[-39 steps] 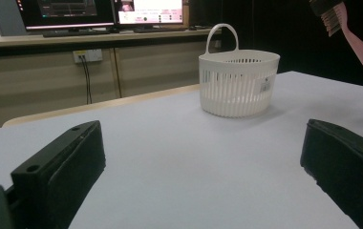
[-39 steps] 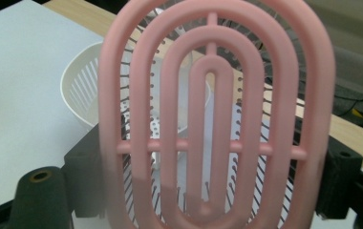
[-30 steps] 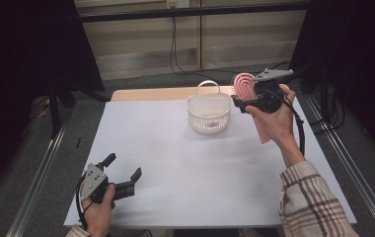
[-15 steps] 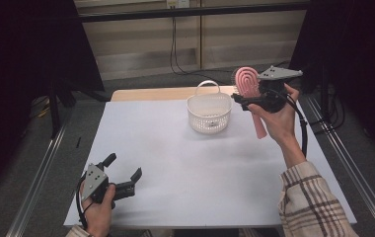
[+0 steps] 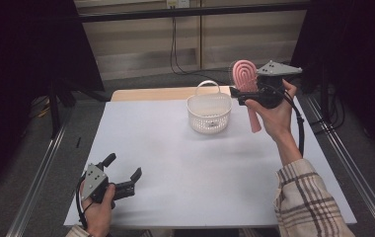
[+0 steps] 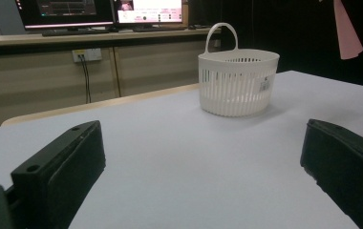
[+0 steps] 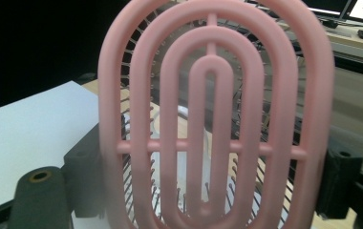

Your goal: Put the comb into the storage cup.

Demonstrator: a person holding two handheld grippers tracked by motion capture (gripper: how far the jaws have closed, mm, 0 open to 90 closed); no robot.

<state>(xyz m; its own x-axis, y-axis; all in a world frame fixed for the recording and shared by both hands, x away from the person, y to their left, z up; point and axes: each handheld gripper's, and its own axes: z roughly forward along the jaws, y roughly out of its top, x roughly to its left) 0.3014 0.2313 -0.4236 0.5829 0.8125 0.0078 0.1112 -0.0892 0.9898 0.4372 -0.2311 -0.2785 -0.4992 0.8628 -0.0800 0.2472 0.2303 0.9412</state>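
The surface (image 5: 185, 163) is a pale, flat sheet laid over a wooden top, a strip of which shows along the far edge. One white basket (image 5: 209, 112) with slatted sides and an upright arched handle stands on it near the far edge, just beside and below the right claw (image 5: 238, 94), which is up in the air. The left claw (image 5: 126, 175) rests low at the near left corner, well apart from the basket; seen from that claw, the basket (image 6: 237, 81) stands ahead and slightly right.
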